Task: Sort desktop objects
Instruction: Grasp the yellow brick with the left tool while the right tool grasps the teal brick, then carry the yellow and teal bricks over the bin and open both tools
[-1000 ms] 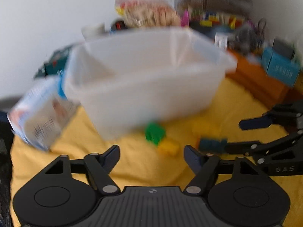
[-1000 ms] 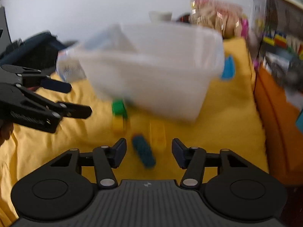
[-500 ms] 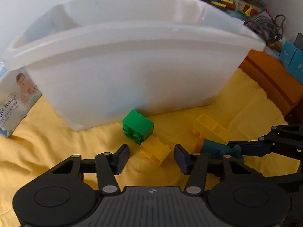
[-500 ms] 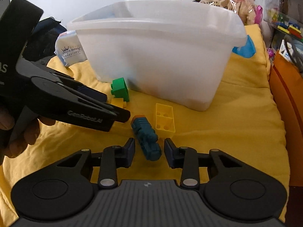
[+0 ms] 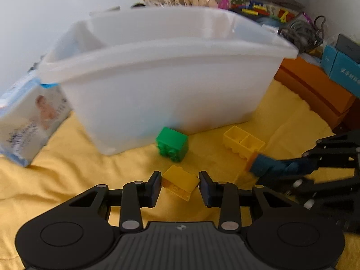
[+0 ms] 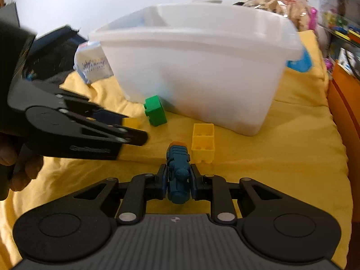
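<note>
Translucent plastic bin (image 5: 171, 85) on matt yellow cloth (image 5: 67, 175).

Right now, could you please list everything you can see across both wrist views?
Bin: one, translucent white, standing on the cloth behind the bricks.
Cloth: one, yellow, under everything.
Green brick: one, by the bin's front wall.
Small yellow brick: one, between the left gripper's pads.
Hollow yellow brick: one, open side up, beside the teal toy.
Teal toy: one, orange tip, clamped in the right gripper.
Wipes pack: one, white and blue, left of the bin.
Clutter: toys, boxes, cables behind, blurred.
Left gripper: black, jaws have been closing around the small brick.
Right gripper: black, shut.
</note>
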`<state>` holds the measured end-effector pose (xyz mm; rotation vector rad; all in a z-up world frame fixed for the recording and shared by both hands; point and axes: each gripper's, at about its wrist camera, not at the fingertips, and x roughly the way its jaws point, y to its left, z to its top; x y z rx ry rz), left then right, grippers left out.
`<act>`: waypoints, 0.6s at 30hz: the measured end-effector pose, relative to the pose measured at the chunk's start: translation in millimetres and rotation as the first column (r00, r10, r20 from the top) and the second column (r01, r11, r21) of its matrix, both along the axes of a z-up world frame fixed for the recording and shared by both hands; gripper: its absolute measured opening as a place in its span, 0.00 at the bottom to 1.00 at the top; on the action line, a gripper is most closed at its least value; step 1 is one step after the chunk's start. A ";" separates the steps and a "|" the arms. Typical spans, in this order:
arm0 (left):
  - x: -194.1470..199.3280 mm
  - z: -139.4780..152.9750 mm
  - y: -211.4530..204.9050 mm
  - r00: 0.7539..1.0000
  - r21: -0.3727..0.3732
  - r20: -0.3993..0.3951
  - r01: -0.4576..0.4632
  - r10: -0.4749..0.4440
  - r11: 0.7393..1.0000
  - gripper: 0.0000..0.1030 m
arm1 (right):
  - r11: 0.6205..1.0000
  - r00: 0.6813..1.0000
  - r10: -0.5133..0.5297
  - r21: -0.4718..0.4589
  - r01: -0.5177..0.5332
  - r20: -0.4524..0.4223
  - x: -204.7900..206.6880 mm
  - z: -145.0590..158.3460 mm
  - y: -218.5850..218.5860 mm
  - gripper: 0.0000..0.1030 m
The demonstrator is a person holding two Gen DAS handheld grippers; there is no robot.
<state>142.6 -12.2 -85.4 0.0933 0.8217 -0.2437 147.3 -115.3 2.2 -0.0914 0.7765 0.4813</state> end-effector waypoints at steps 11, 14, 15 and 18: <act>-19.8 85.9 39.6 0.991 -0.072 0.104 -0.071 0.078 0.995 0.39 | 0.985 0.993 -0.084 0.160 0.070 0.080 -10.6 70.6 -23.8 0.22; -19.1 107.7 41.4 0.986 -0.069 0.141 -0.077 0.086 0.995 0.39 | 0.980 0.988 -0.095 0.184 0.072 0.119 -7.1 95.8 -26.3 0.22; -16.9 114.5 42.8 0.984 -0.070 0.152 -0.080 0.090 0.994 0.39 | 0.980 0.987 -0.096 0.188 0.070 0.131 -3.2 101.7 -23.7 0.22; -12.5 134.2 46.8 0.980 -0.079 0.170 -0.093 0.105 0.993 0.39 | 0.978 0.982 -0.098 0.199 0.064 0.164 5.8 119.1 -20.3 0.22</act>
